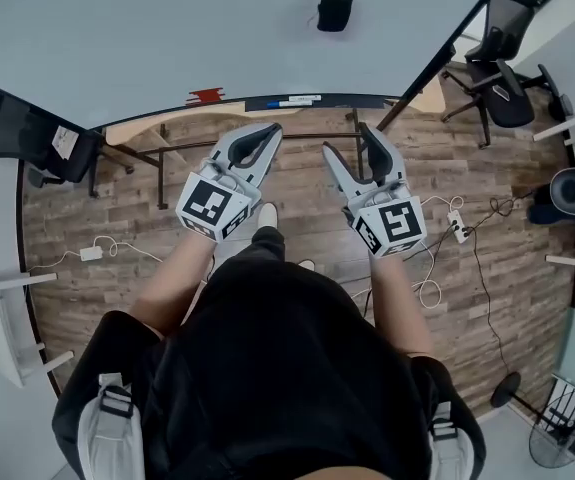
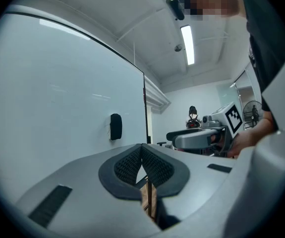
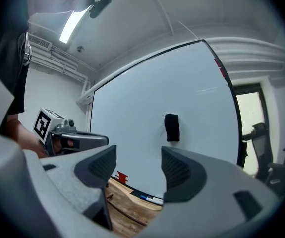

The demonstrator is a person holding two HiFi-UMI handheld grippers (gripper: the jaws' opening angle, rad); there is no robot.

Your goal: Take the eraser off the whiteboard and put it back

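A black eraser [image 1: 335, 9] clings upright to the whiteboard [image 1: 167, 28]; it also shows as the black eraser [image 3: 171, 127] in the right gripper view and the black eraser [image 2: 115, 126] in the left gripper view. My right gripper [image 1: 349, 144] is open, nothing between its jaws, a stretch back from the board. In its own view the right gripper [image 3: 135, 167] frames bare board just below the eraser. My left gripper [image 1: 257, 145] is shut, its pads [image 2: 141, 163] meeting with nothing in them.
A marker tray [image 1: 287, 101] with pens and a red clip [image 1: 205, 96] runs under the board. A wooden table [image 1: 167, 128] stands below it. Black office chairs [image 1: 502, 58] are at the right, another chair [image 1: 12, 128] at the left. Cables [image 1: 447, 238] lie on the floor.
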